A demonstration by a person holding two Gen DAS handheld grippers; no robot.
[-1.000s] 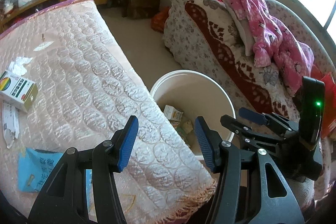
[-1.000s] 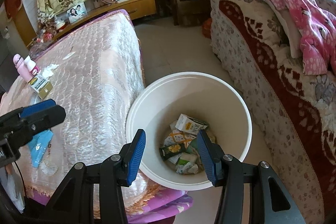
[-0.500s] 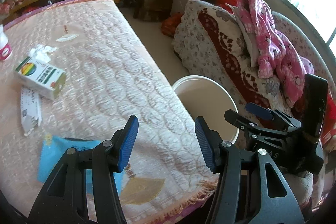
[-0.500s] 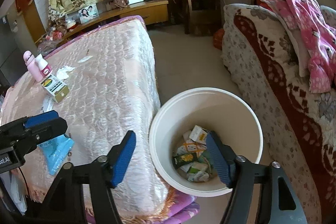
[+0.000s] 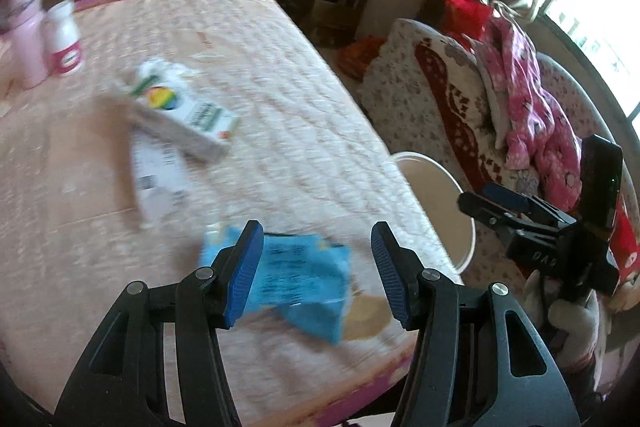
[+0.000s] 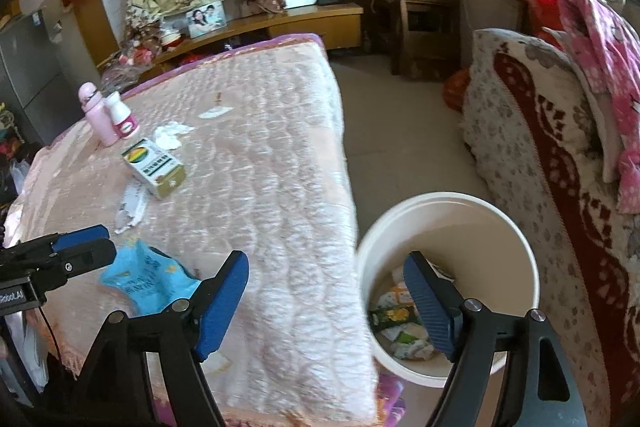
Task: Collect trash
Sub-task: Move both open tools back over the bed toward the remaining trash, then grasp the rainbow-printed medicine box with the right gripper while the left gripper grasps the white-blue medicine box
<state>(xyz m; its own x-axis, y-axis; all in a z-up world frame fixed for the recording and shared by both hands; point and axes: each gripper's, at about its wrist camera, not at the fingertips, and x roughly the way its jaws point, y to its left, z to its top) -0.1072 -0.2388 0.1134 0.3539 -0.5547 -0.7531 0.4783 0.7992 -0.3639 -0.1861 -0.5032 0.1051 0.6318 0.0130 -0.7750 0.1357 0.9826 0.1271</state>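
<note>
Left wrist view: box (image 5: 188,107) and paper strip (image 5: 156,171) on the bed (image 5: 280,99) motion-blurred, print unreadable. Blue wrapper (image 5: 304,283) partly hidden behind one finger (image 5: 242,275) of the left hand-held gripper (image 5: 316,275). White bucket (image 5: 452,203) half hidden by the bed edge. Right wrist view: bucket trash (image 6: 396,323) partly screened by a finger (image 6: 428,307).

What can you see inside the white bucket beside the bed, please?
The white bucket holds crumpled wrappers and small cartons at its bottom. The right gripper, open and empty, has a finger covering part of the pile, so what lies beneath is unseen.
</note>
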